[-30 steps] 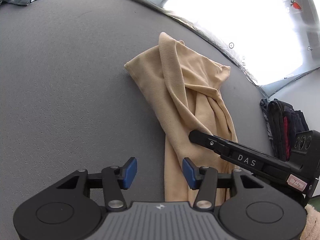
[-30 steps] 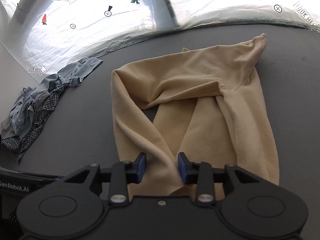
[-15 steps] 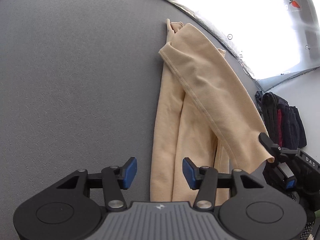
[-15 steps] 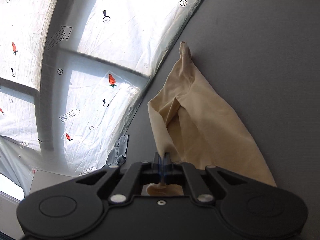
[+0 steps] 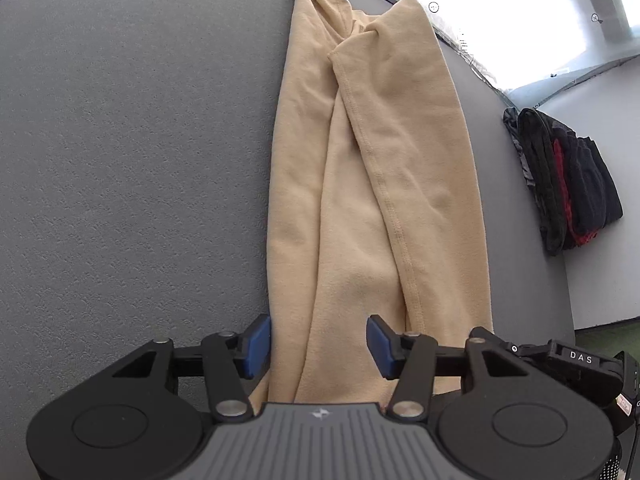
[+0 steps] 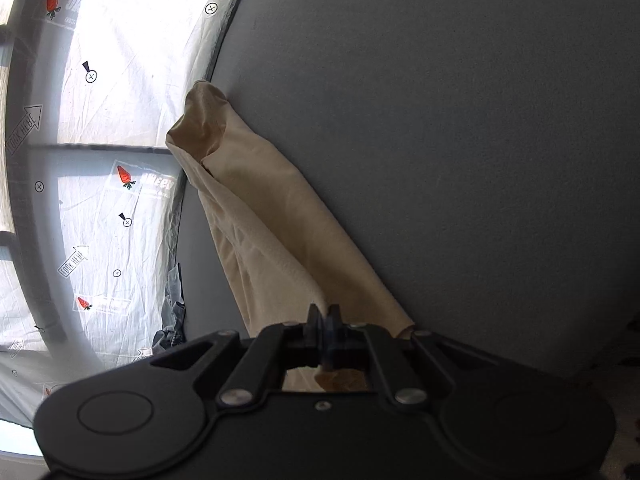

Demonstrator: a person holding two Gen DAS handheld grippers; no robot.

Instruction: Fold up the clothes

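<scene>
Moved: my right hand-held gripper (image 6: 324, 316) has rolled, drawing the beige garment (image 5: 380, 184) into a long strip.
Right: clamped on garment.
Left hand-held gripper (image 5: 318, 340): apart, straddling garment's near end, not pressing.

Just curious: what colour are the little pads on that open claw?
Blue pads, seen best from the left wrist view.

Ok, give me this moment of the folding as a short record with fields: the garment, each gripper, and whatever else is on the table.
garment: beige garment, folded into a long strip on the grey table
right gripper: shut on the garment's near edge
left gripper: open, pads either side of the strip's near end, not pressing it
other items: dark folded clothes at the table's right edge
fold state: lengthwise fold in place, no crosswise fold yet
</scene>
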